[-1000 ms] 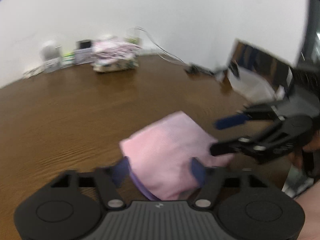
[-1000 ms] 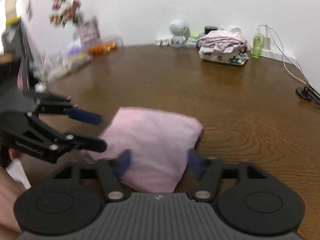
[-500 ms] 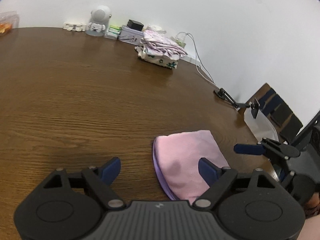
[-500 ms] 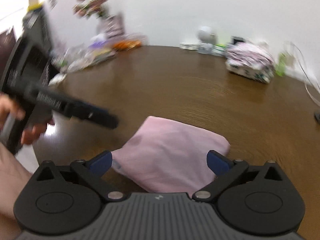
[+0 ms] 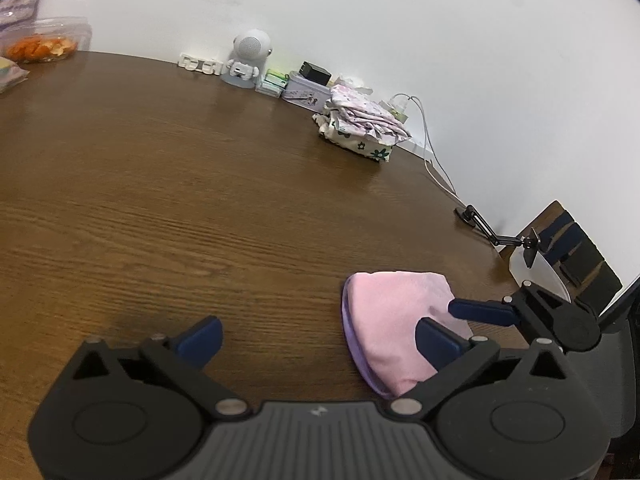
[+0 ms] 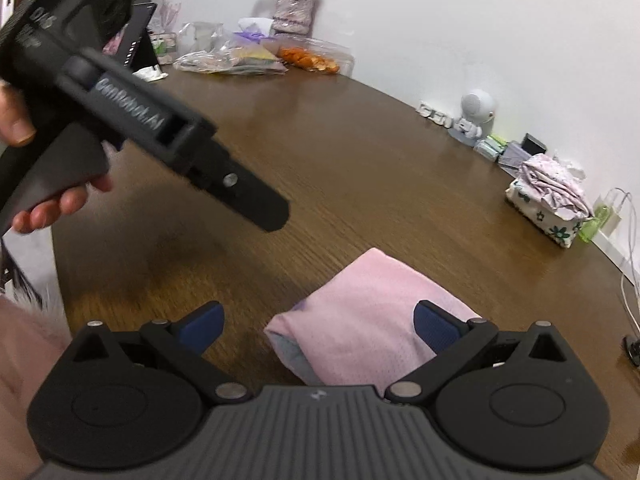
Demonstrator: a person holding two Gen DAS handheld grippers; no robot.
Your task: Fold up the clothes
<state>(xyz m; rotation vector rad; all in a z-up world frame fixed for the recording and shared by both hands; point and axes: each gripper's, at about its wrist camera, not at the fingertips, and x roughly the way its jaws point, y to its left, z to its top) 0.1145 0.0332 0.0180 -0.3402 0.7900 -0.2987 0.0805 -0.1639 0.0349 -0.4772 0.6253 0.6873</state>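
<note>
Since my left claw (image 5: 318, 336) hangs spread wide over bare table (image 5: 168, 200) with nothing in it, and the pink cloth (image 5: 390, 328) lies as a squat folded bundle off to its right by the near edge, I judge this piece's fold finished; my right claw (image 5: 460, 320) shows beyond it. From the right wrist, my right claw (image 6: 318, 326) also gapes empty just above the cloth (image 6: 372, 312), a neat pink packet with a greyish lining at its left fold, so next I should pinch it and carry it to the stack (image 6: 550, 196).
</note>
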